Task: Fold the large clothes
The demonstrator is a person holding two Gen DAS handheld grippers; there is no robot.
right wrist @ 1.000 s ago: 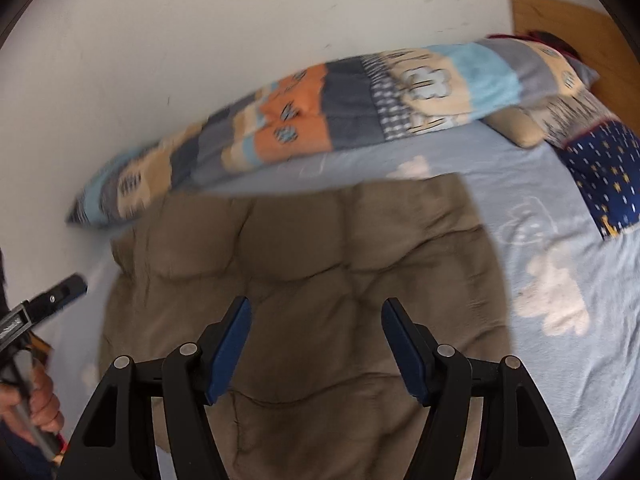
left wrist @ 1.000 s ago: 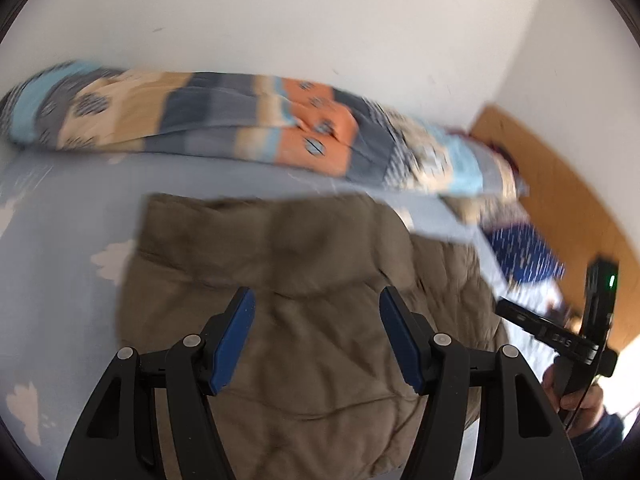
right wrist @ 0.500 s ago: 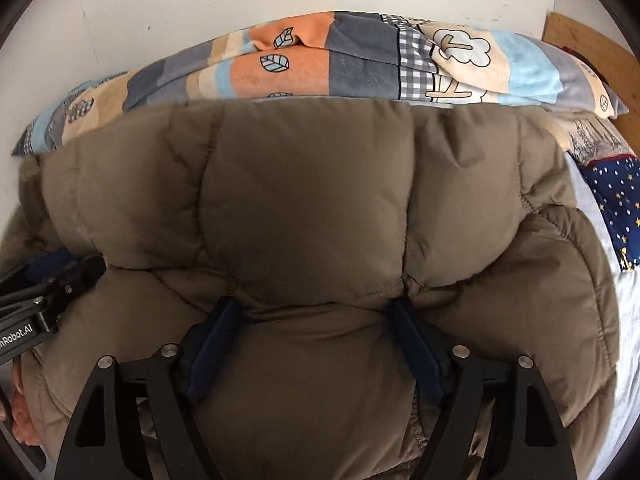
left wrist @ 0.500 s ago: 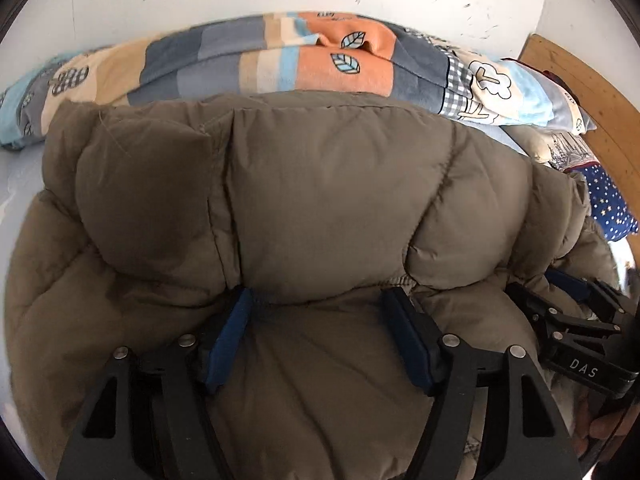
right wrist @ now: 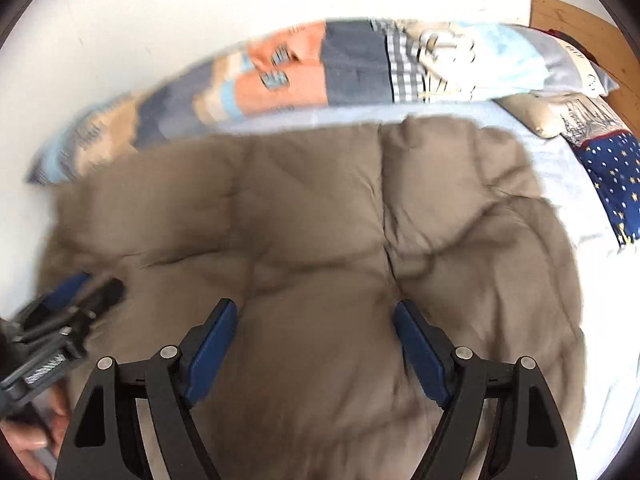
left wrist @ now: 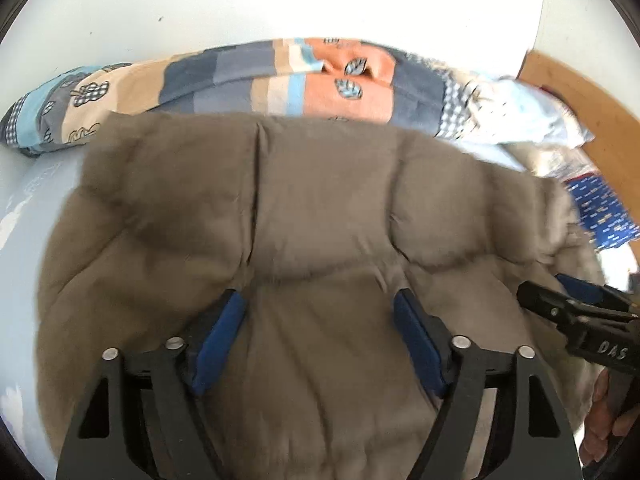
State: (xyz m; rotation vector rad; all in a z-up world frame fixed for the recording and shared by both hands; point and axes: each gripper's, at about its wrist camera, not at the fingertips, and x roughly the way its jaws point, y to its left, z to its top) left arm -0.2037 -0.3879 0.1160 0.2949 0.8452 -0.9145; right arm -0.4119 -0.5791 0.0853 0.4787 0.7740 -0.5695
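Note:
A brown quilted puffer jacket (left wrist: pixel 320 208) lies spread on the light blue bed sheet (left wrist: pixel 24 240); it also fills the right wrist view (right wrist: pixel 320 220). My left gripper (left wrist: pixel 320 320) is open, its blue pads wide apart just above the jacket's near part. My right gripper (right wrist: pixel 316 324) is also open over the jacket, holding nothing. The right gripper shows at the right edge of the left wrist view (left wrist: pixel 576 304), and the left gripper at the left edge of the right wrist view (right wrist: pixel 76 292). Both views are motion-blurred.
A patchwork duvet (left wrist: pixel 280 76) in orange, grey and blue lies rolled along the white wall (left wrist: pixel 280 0) behind the jacket. A navy star-print pillow (right wrist: pixel 612 172) and a wooden headboard (right wrist: pixel 580 20) are at the right.
Half a second ago both grippers were pressed low into the puffed jacket. Now they have lifted and pulled back, still open, and the jacket lies flatter on the bed.

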